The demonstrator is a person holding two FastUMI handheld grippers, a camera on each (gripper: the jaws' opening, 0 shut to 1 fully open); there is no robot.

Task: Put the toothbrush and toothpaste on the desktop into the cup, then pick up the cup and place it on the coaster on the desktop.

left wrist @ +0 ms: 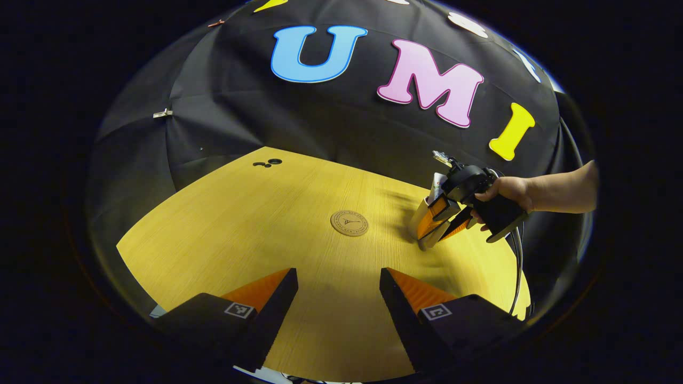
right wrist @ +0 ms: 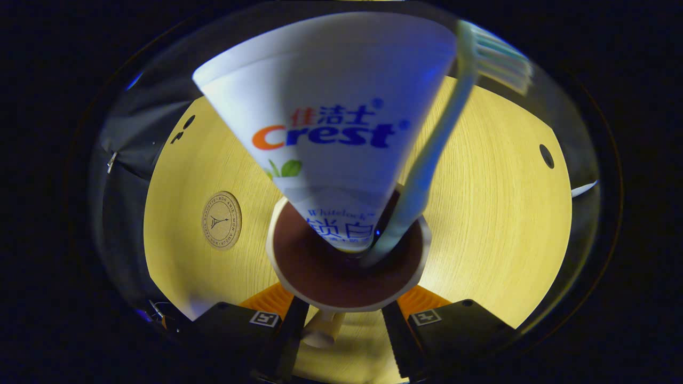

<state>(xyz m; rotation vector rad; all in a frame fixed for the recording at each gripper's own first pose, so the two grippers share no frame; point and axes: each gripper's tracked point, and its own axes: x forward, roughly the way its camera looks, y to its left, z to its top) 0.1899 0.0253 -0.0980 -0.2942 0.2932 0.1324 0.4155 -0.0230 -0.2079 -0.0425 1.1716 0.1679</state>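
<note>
Both right gripper fingers clamped on cup at lower centre, toothpaste and toothbrush inside, ready for coaster at left. Left gripper fingers apart, idle, bottom of frame.

a black hand-held gripper with square tag markings, a trailing black cable, and a bare forearm.

The left gripper view looks from low over the worktop toward the booth wall, with the coaster well ahead. The right gripper view looks steeply down into the cup, very near. Both share worktop and coaster.
</note>
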